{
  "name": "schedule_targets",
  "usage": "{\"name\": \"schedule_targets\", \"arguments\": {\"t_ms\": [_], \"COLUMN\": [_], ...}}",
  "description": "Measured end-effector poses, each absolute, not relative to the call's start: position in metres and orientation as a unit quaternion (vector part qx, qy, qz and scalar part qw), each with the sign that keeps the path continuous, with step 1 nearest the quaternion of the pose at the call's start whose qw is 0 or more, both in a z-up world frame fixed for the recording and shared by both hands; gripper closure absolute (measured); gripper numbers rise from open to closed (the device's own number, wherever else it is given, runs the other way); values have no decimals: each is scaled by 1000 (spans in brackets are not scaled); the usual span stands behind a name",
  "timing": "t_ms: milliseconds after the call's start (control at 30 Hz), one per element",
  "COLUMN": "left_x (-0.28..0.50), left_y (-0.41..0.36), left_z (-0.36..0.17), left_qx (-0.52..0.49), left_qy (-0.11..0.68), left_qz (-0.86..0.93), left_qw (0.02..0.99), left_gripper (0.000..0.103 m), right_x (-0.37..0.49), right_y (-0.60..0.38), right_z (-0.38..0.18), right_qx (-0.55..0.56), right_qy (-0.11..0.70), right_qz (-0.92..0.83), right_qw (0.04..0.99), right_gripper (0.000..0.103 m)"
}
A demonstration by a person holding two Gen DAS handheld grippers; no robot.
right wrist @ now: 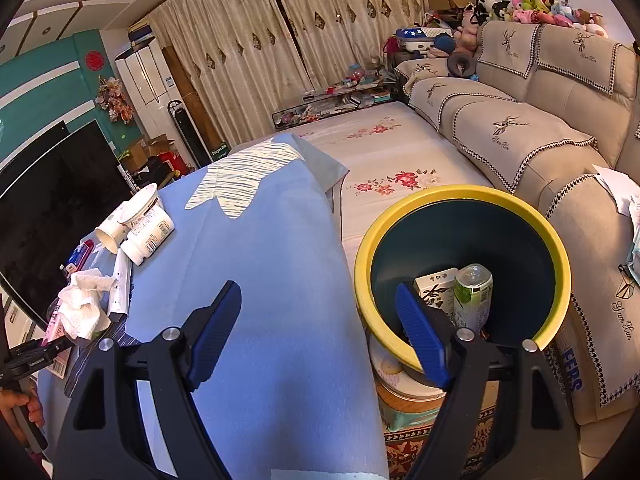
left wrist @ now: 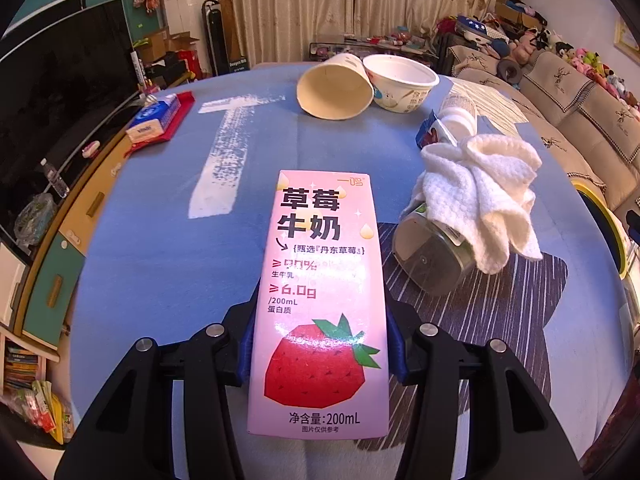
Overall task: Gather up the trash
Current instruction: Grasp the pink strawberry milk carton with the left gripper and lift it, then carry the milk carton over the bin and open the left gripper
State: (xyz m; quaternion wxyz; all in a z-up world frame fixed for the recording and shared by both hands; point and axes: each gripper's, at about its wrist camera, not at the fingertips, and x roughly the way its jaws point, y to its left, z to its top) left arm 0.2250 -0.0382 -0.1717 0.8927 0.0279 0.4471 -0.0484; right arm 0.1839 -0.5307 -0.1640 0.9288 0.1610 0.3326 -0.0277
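Note:
My left gripper (left wrist: 320,336) is shut on a pink strawberry milk carton (left wrist: 322,296) and holds it above the blue table (left wrist: 160,240). Beyond it lie a tipped paper cup (left wrist: 334,88), a white bowl (left wrist: 400,82), a crumpled white tissue (left wrist: 480,192) over a clear jar (left wrist: 434,258), and a white bottle (left wrist: 456,114). My right gripper (right wrist: 320,332) is open and empty, over the table's right edge beside a yellow-rimmed bin (right wrist: 464,276). The bin holds a green can (right wrist: 472,296) and a small box (right wrist: 434,290). The tissue (right wrist: 86,308), bottle (right wrist: 148,236) and carton (right wrist: 58,330) show at left.
A tissue pack (left wrist: 154,118) on a red cloth lies at the table's far left. A TV (left wrist: 60,92) stands left of the table. A beige sofa (right wrist: 540,140) runs along the right, behind the bin. A floral mat (right wrist: 392,168) covers the floor between.

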Motion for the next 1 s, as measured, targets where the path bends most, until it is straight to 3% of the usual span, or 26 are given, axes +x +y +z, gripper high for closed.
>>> {"name": "schedule_targets", "arguments": {"t_ms": [467, 1000], "left_x": [160, 187], "left_y": [-67, -278], "left_z": [-102, -79], "left_qx": [31, 91], "left_qy": [384, 371], "left_qz": [-110, -318], "left_qw": [916, 868], "left_gripper": [53, 53], "right_x": [144, 81], "right_y": [-564, -658], "right_z": [-169, -178], "right_qx": [164, 210], "right_qy": [333, 307], "right_qz": [-85, -195], "right_qw": [925, 907], "right_gripper": [28, 28]}}
